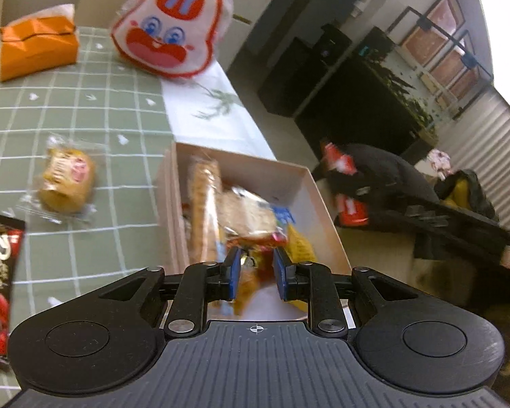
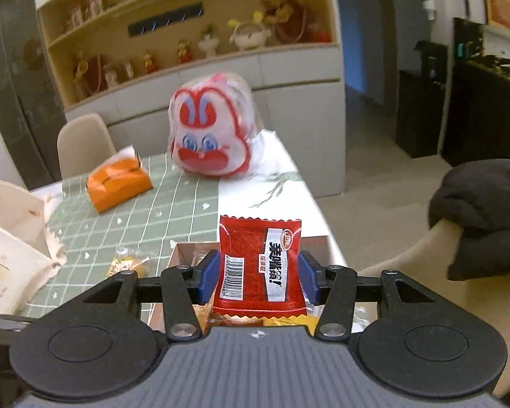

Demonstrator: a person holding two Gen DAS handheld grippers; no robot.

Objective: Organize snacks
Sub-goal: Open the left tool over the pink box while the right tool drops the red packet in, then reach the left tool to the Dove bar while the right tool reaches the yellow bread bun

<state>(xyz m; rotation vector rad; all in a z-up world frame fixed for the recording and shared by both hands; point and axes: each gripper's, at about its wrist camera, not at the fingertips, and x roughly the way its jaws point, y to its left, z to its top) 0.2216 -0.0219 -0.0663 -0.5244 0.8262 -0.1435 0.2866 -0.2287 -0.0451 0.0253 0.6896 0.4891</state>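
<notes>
In the right wrist view my right gripper [image 2: 259, 273] is shut on a red snack packet [image 2: 255, 265] that stands upright between the blue pads, just above the open cardboard box [image 2: 183, 248]. The left wrist view shows that packet [image 1: 352, 209] just beyond the box's right wall. My left gripper [image 1: 257, 272] hovers low over the box [image 1: 309, 183], which holds several wrapped snacks. Its pads stand a little apart, with a blurred orange-yellow wrapper [image 1: 253, 282] showing between them. Whether they press on it I cannot tell.
On the green checked cloth [image 1: 102, 129] lie a wrapped bun [image 1: 66, 183] and a dark chocolate packet [image 1: 0, 272]. An orange tissue box [image 1: 37, 47] and a rabbit-face bag [image 1: 170, 23] stand further back. A canvas bag [image 2: 13, 238] lies left; a jacket-draped chair [image 2: 476, 210] stands right.
</notes>
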